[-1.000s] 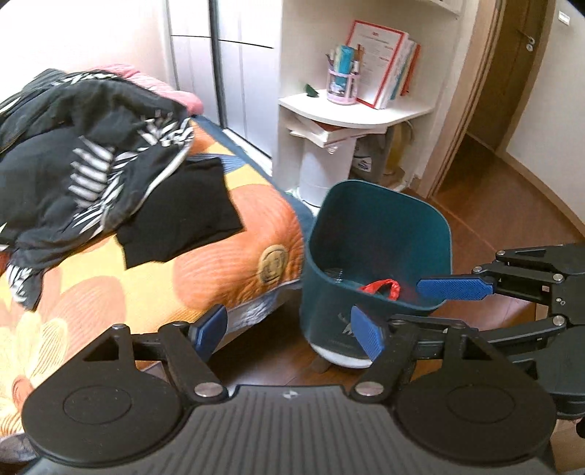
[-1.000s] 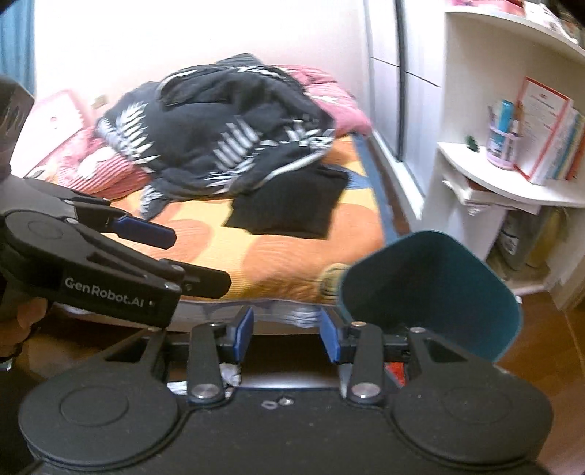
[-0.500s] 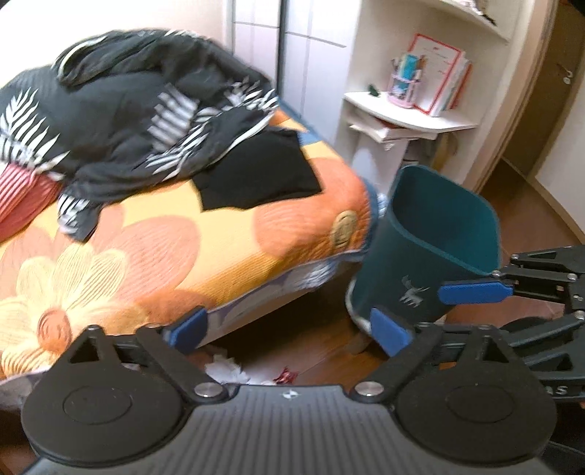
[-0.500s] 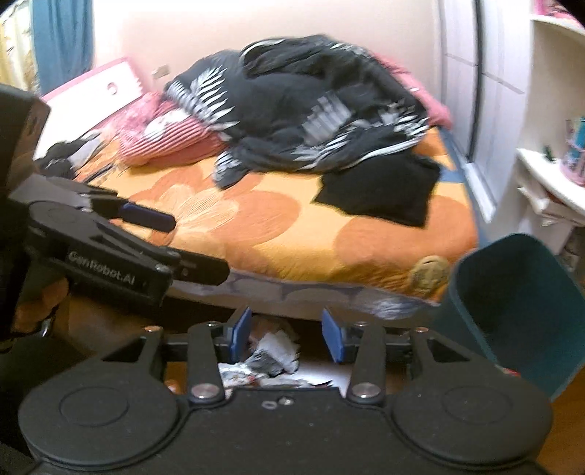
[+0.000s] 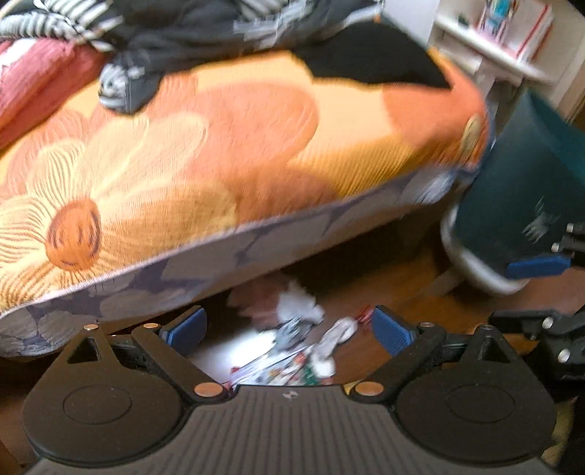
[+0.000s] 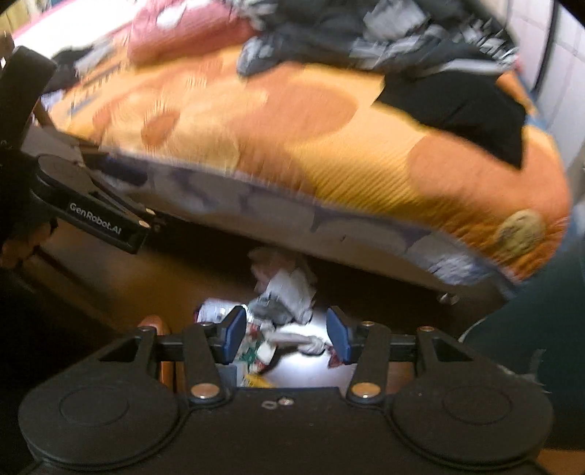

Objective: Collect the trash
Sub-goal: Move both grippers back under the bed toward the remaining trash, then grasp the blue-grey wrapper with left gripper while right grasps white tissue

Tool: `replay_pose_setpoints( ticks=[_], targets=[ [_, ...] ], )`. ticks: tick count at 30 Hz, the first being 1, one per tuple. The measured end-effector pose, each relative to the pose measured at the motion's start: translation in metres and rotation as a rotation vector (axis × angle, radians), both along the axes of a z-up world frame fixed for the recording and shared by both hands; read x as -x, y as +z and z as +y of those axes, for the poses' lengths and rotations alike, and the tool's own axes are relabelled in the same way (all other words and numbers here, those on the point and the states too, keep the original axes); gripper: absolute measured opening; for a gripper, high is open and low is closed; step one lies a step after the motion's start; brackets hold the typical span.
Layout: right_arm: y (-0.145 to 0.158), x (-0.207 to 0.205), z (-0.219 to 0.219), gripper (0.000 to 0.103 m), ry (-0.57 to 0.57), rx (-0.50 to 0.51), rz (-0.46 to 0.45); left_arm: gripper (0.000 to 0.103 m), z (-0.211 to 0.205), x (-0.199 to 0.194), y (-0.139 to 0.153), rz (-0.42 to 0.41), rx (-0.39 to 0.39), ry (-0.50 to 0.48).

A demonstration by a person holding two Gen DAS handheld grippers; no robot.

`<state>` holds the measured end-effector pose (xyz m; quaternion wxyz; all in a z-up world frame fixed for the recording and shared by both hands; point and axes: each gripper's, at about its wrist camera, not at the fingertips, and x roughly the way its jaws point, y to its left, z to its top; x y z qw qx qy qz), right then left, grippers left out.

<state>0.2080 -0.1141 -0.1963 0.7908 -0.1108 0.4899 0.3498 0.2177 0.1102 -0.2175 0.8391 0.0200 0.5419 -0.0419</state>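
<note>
A pile of trash (image 5: 292, 339), crumpled white paper and colourful wrappers, lies on the wooden floor at the edge of the bed; it also shows in the right wrist view (image 6: 281, 310). My left gripper (image 5: 289, 327) is open and empty, hanging just above the pile. My right gripper (image 6: 285, 334) is open and empty, also over the pile. The dark teal bin (image 5: 526, 190) stands on the floor at the right, by the bed's corner; its side shows in the right wrist view (image 6: 541, 329). Both views are motion-blurred.
The bed (image 5: 219, 146) with an orange flowered cover overhangs the trash; dark clothes (image 5: 204, 25) lie on it. A white shelf unit (image 5: 497, 54) stands behind the bin. The left gripper's body (image 6: 95, 215) shows at the left of the right wrist view.
Both grippers have swung left and down, away from the bin toward the trash pile under the bed edge. The pile now lies between the fingers of each. Both stay open.
</note>
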Motion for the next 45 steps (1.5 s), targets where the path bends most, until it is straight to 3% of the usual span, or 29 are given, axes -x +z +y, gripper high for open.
replay_pose_setpoints(
  ticks=[8,13,24,31,36,41,45],
  targets=[
    [-0.074,-0.037,0.028,0.049,-0.05,0.076,0.152,0.097,0.03,-0.021,-0.08,0.091,-0.069,-0.032],
    [-0.122,-0.059,0.037,0.049,-0.114,0.091,0.237,0.097,0.042,-0.035,-0.125,0.137,-0.062,-0.04],
    [-0.241,-0.095,0.044,0.049,-0.384,0.059,0.531,0.097,0.01,-0.05,-0.204,0.167,-0.041,-0.164],
    [-0.298,-0.107,0.043,0.048,-0.582,0.05,0.647,0.097,0.013,-0.064,-0.254,0.212,-0.04,-0.097],
    [-0.331,-0.11,0.05,0.048,-0.632,0.078,0.732,0.096,0.013,-0.067,-0.279,0.241,-0.013,-0.078],
    [-0.358,-0.112,0.064,0.048,-0.633,0.117,0.788,0.086,0.01,-0.066,-0.3,0.27,0.012,-0.083],
    [-0.371,-0.109,0.072,0.046,-0.634,0.137,0.815,0.07,0.008,-0.067,-0.311,0.284,0.031,-0.09]
  ],
)
